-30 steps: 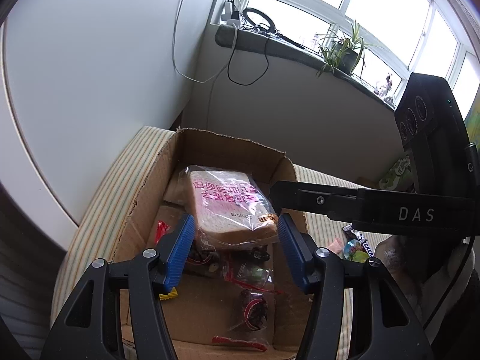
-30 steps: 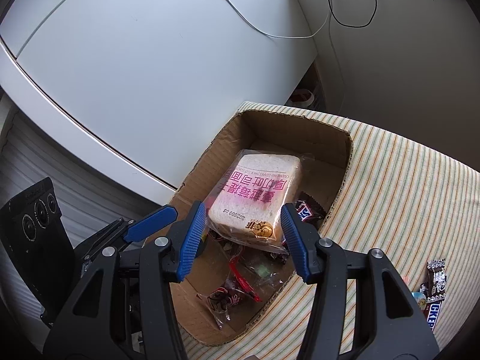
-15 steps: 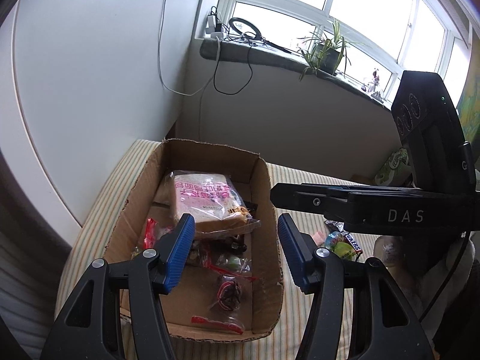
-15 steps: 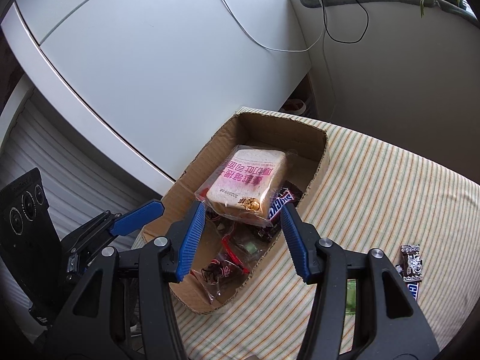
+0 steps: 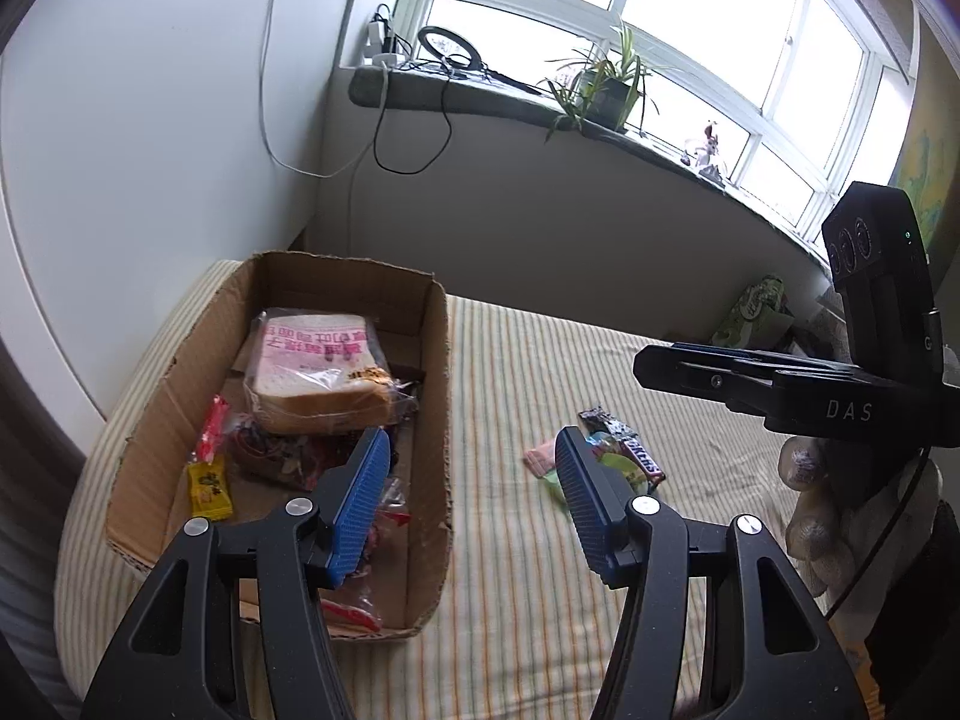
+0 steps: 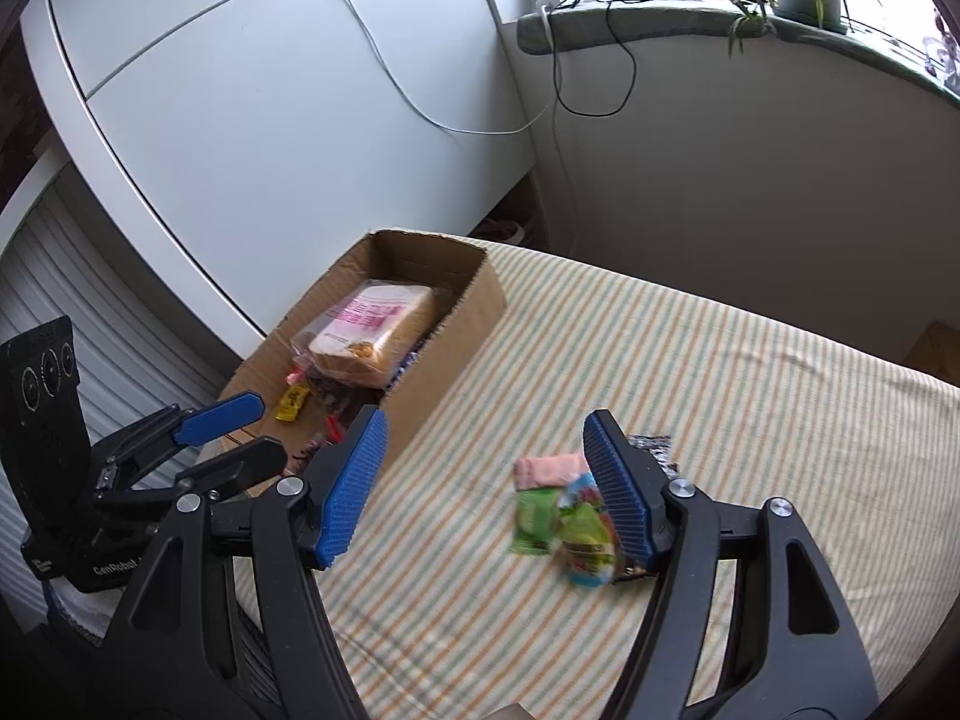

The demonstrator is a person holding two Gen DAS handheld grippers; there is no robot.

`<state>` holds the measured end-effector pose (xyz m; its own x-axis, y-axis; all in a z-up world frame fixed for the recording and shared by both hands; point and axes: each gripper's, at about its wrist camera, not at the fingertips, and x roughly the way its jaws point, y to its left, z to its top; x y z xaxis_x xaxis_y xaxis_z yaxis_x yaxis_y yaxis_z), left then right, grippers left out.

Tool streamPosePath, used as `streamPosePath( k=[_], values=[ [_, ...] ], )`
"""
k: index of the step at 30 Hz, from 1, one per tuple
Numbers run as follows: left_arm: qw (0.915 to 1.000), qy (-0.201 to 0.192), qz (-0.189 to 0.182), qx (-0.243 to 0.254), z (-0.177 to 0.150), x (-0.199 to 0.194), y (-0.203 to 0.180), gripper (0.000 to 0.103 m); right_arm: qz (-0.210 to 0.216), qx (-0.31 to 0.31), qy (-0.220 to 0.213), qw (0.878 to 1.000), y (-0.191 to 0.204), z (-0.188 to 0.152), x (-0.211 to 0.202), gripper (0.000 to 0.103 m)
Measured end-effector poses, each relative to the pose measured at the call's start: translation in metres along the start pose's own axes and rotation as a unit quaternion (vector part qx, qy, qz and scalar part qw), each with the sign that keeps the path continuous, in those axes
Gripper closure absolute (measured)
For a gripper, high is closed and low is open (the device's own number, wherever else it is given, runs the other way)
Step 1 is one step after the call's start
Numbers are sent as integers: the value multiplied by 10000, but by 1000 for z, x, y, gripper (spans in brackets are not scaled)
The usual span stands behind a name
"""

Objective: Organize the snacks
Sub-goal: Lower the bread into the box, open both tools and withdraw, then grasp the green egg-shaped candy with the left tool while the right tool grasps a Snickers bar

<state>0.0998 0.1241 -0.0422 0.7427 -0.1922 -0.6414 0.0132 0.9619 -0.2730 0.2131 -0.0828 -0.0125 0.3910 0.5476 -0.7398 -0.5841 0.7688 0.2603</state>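
Right tongs [image 6: 483, 480] opening, empty; left tongs [image 5: 474, 498] wide, empty. Loose snack packets [image 6: 561, 510] lower right on striped worktop [image 6: 750, 420], cardboard box [image 6: 474, 306] centre-left. Risk: slippery overlapping wrappers, tongs could pinch several.

A white wall [image 5: 150, 120] is seen at the left, crossed by a thin white cable [image 5: 267, 90] that hangs in a loop. A wide window [image 5: 660, 30] with white frames is set above a dark sill [image 5: 480, 102], and bright daylight is admitted through it. On the sill a potted plant [image 5: 606, 90], a ring light [image 5: 447, 48] and a charger [image 5: 377, 39] are placed; black cables [image 5: 414, 144] are draped down the grey wall [image 5: 540, 210] beneath. The foreground is filled by a striped cloth [image 6: 690, 390] in pale green and orange. White cabinet panels [image 6: 240, 90] and a ribbed shutter [image 6: 54, 276] are shown in the right wrist view.
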Motion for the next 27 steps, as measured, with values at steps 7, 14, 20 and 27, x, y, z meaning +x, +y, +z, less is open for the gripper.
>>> streamPosePath(
  k=[7, 14, 20, 27],
  values=[
    [9993, 124, -289, 196, -15, 10, -37, 46, -416, 41, 179, 9990, -44, -27, 0, 27],
    [9959, 497, -504, 563, -35, 41, -77, 46, -291, 328, 455, 9980, -74, -44, 13, 28],
    [9929, 775, -556, 706, -44, 69, -94, 46, 28, 725, 723, 9947, -95, -52, 33, 37],
    [9913, 983, -593, 639, -42, 98, -98, 46, 334, 1009, 898, 9903, -106, -55, 50, 44]
  ],
)
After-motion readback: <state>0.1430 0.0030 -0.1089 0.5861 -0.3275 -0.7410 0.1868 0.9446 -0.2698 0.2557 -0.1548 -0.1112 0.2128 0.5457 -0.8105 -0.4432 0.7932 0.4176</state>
